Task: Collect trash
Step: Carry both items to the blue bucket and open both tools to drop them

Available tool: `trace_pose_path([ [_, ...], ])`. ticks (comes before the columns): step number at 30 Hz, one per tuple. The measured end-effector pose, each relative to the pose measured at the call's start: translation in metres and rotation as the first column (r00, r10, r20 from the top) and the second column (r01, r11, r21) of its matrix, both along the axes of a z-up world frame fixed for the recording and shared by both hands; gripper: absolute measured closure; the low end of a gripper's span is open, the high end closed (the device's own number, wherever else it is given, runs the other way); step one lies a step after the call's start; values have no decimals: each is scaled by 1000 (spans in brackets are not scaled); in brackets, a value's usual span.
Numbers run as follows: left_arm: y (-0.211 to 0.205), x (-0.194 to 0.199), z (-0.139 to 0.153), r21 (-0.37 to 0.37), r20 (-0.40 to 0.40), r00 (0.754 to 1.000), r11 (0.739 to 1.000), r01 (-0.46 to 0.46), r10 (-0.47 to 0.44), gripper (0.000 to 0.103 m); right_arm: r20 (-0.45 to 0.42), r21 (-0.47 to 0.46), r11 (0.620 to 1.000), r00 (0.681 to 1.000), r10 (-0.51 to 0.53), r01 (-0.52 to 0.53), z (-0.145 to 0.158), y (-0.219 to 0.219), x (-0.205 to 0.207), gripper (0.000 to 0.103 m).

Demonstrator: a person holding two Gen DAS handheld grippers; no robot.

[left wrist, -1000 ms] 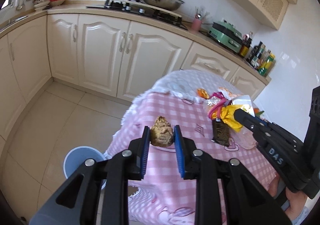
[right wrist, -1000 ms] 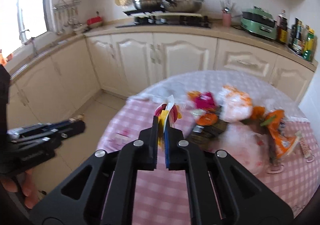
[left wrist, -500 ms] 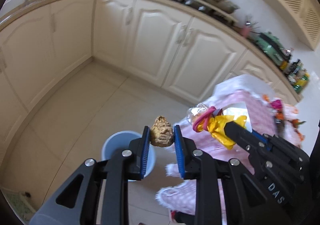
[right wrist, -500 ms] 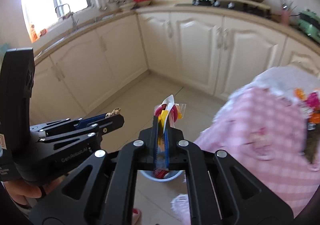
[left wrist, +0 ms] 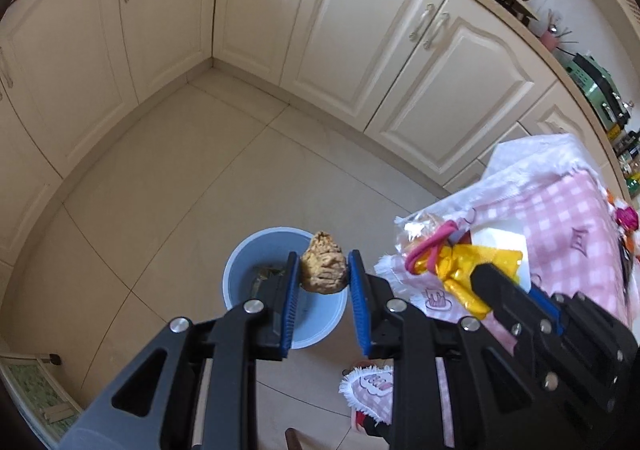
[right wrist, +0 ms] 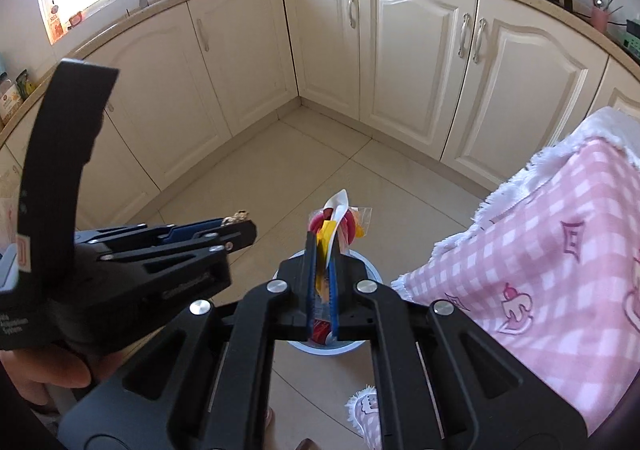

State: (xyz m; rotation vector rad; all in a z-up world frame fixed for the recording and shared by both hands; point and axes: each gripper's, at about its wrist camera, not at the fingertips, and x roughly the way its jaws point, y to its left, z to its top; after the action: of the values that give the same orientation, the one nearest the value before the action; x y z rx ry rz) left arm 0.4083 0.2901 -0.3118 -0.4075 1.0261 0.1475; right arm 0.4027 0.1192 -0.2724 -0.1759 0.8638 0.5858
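Note:
My left gripper is shut on a crumpled brown lump of trash and holds it above the light blue bin on the floor. My right gripper is shut on a bundle of yellow, red and clear wrappers, also above the bin, which is mostly hidden behind the fingers. In the left wrist view the right gripper and its wrappers are just right of the bin. The bin holds some dark scraps.
The table with a pink checked cloth stands right of the bin, with more trash at its far edge. Cream cabinets line the walls around the tiled floor. A mat lies at lower left.
Both grippers swung left from over the table to above the bin, keeping hold of their trash. The bin now sits right under the fingertips.

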Motion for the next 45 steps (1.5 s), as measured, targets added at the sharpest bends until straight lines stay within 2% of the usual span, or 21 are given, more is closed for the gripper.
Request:
trace_pose_path([
  [3, -2, 6, -5, 6, -12, 1000, 1000, 0, 0, 77, -12, -4, 1000, 1000, -6, 6, -9, 1, 7, 98],
  [6, -1, 8, -7, 22, -15, 1000, 1000, -11, 11, 63, -21, -7, 1000, 1000, -10, 10, -16, 1, 13, 98],
  [11, 2, 8, -7, 40, -9, 999, 998, -38, 38, 56, -31, -15, 1000, 999, -12, 12, -25, 4, 20, 98],
  [29, 23, -2, -6, 57, -12, 995, 993, -99, 100, 54, -75, -13, 1000, 997, 2, -3, -45, 26, 36, 97],
  [39, 26, -8, 3, 75, 6, 995, 992, -98, 98, 54, -67, -4, 1000, 998, -9, 9, -38, 31, 36, 94],
  [42, 27, -12, 9, 75, 16, 995, 992, -102, 101, 54, -64, 2, 1000, 998, -15, 15, -33, 29, 36, 92],
  [44, 27, -16, 14, 76, 23, 995, 992, -102, 100, 54, -54, 3, 1000, 998, -24, 24, -27, 27, 34, 87],
  [45, 27, -18, 17, 78, 28, 995, 992, -102, 100, 54, -53, 11, 1000, 998, -25, 26, -25, 26, 33, 80],
])
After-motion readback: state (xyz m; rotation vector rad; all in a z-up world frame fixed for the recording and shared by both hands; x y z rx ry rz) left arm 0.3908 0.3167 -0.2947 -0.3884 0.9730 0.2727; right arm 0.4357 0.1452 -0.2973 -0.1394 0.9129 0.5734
